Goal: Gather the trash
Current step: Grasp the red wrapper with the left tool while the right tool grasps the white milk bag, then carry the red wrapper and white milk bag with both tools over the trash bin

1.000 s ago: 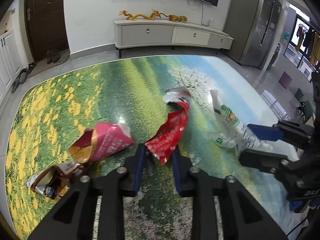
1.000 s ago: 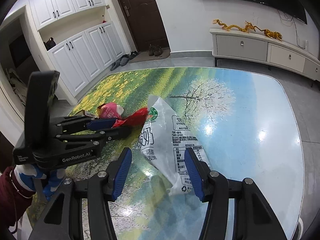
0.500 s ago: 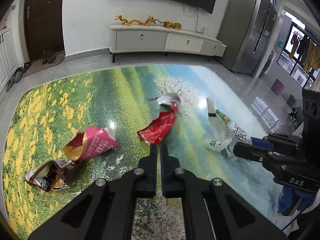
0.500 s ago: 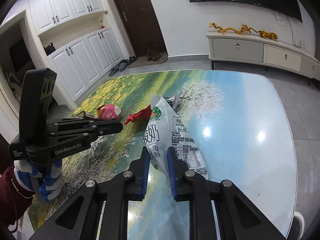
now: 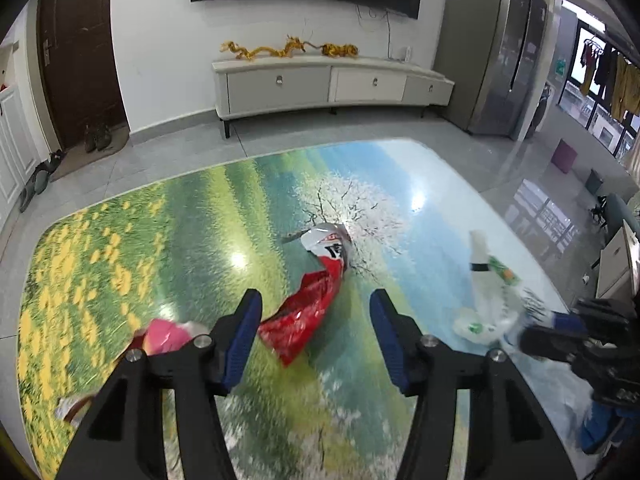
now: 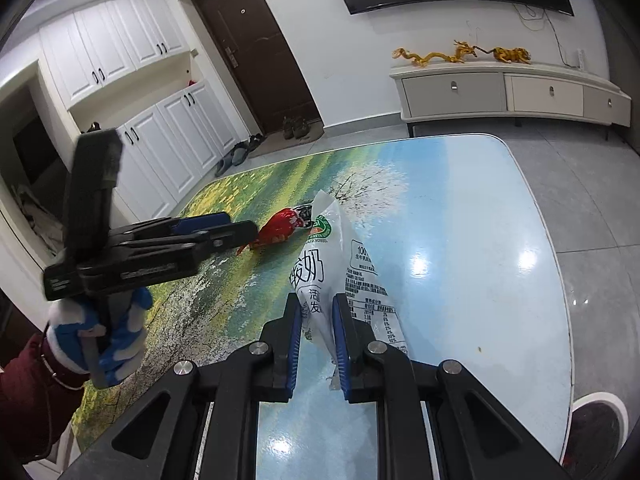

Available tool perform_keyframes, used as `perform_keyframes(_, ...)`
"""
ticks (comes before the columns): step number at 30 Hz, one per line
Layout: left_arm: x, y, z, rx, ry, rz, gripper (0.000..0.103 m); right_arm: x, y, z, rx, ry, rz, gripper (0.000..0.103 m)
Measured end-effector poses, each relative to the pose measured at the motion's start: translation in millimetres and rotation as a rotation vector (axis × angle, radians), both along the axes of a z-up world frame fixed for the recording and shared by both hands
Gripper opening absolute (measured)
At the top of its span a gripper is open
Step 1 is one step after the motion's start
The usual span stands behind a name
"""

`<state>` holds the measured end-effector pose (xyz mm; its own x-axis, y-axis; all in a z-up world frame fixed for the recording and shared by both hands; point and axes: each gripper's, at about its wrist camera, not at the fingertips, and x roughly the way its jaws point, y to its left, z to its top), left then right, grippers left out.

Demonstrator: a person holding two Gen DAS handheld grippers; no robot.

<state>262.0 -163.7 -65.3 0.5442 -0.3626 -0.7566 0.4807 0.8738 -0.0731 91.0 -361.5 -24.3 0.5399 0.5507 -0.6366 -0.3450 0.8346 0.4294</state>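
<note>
A red wrapper (image 5: 324,280) lies flat on the landscape-print table (image 5: 120,248). My left gripper (image 5: 316,306) hovers over its near end with jaws opening; the pads stay clear of it. Beside the left finger sits a pink wrapper (image 5: 168,334). My right gripper (image 6: 318,308) is shut on a white printed bag (image 6: 340,248), which stands up from the table between the pads. From the left wrist the same white bag (image 5: 488,292) shows at the right, with the right gripper (image 5: 556,330) on it. The right wrist view also shows the red wrapper (image 6: 280,228) beyond the left gripper (image 6: 236,230).
A brownish wrapper (image 5: 72,408) peeks out at the near left table edge. A gloved hand (image 6: 96,336) holds the left gripper. Beyond the table are a low white cabinet (image 5: 328,84), a dark door (image 6: 256,48) with shoes, and a round white-rimmed thing (image 6: 596,428) on the floor.
The left jaws shut short of the red wrapper without taking it, then opened wide as the hand drew back and up. The right jaws closed on the white bag.
</note>
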Motion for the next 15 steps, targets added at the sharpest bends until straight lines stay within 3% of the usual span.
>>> perform_keyframes(4, 14, -12, -10, 0.021, 0.024, 0.000, 0.049, -3, -8, 1, 0.016, 0.000, -0.017, 0.015)
perform_keyframes(5, 16, -16, -12, 0.029, 0.031, -0.005, 0.046, -5, -11, 1, 0.018, 0.000, -0.021, 0.015)
perform_keyframes(7, 16, -20, -17, 0.050, 0.041, -0.014, 0.029, -8, -13, 2, 0.019, 0.000, -0.026, 0.015)
perform_keyframes(11, 9, -20, -17, 0.047, 0.034, -0.014, 0.017, -12, -17, 4, 0.026, -0.001, -0.040, 0.015)
perform_keyframes(15, -4, -11, -12, 0.003, 0.054, -0.003, 0.014, -19, -17, 11, 0.037, -0.009, -0.045, 0.015)
